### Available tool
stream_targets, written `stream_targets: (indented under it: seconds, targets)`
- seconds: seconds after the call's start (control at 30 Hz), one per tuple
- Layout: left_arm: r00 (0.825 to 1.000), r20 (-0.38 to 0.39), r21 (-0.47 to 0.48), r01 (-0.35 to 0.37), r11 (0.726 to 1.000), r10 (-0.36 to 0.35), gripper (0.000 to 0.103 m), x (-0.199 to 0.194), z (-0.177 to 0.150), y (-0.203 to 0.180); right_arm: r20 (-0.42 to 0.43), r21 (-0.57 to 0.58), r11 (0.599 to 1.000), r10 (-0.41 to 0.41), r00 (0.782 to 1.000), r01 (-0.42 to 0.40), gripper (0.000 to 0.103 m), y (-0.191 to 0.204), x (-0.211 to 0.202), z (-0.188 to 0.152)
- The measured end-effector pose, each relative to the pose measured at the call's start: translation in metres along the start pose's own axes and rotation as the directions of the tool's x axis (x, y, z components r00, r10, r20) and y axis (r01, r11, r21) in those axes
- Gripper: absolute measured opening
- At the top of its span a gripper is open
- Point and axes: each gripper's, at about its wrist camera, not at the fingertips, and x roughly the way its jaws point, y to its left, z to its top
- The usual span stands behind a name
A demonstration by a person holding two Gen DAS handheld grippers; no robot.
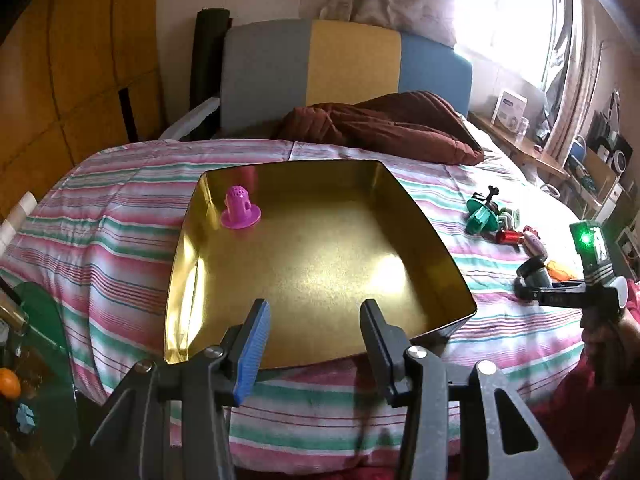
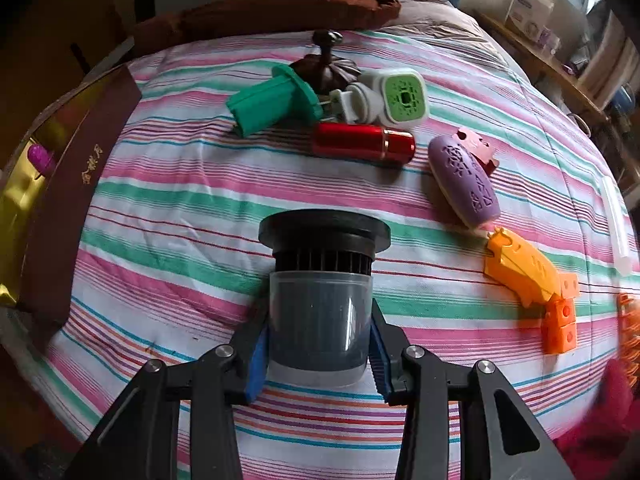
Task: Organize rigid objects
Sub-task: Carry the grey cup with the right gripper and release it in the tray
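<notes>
A gold tin tray [image 1: 424, 216] lies on the striped bedspread, with a pink perforated cap [image 1: 239, 208] standing in its far left corner. My left gripper [image 1: 316, 308] hangs open over the tray's near edge, nothing between its fingers. My right gripper [image 2: 320, 320] is shut on a grey translucent cylinder with a black ribbed cap [image 2: 322, 280], held just above the bedspread. From the left wrist view that gripper [image 1: 532, 286] and the cylinder [image 1: 538, 274] are right of the tray. The tray's brown outer wall [image 2: 76, 184] is at the left in the right wrist view.
Loose on the bedspread beyond the cylinder lie a green plastic piece [image 2: 272, 102], a white and green plug [image 2: 388, 98], a red metal tube [image 2: 362, 142], a purple oval [image 2: 464, 180], an orange toy [image 2: 532, 276] and a dark knobbed lid [image 2: 326, 62]. A brown blanket [image 1: 384, 124] is behind.
</notes>
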Motion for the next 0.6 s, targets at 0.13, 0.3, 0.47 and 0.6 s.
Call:
stream_targets:
  seconds: [0.13,0.3,0.47,0.6]
  targets:
    - [1.000,0.005,0.002,0.000,1.000,0.000,0.047,-0.002,-0.003,0.000,0.036,0.014,0.999,0.028,0.999,-0.029,0.043,0.012,-0.010,0.002]
    - [1.000,-0.003,-0.009,0.011,1.000,-0.011,0.047,0.000,-0.005,0.003,0.112,0.020,0.996,0.088,0.990,-0.091,0.043,0.038,-0.036,0.002]
    - [1.000,-0.004,-0.031,0.015,0.999,-0.016,0.047,0.001,-0.008,0.010,0.178,-0.030,0.984,0.178,0.968,-0.175,0.043,0.084,-0.063,0.010]
    - [1.000,-0.008,-0.055,0.001,0.999,-0.001,0.047,0.004,-0.012,0.020,0.198,-0.108,0.966,0.253,0.947,-0.235,0.043,0.130,-0.079,0.018]
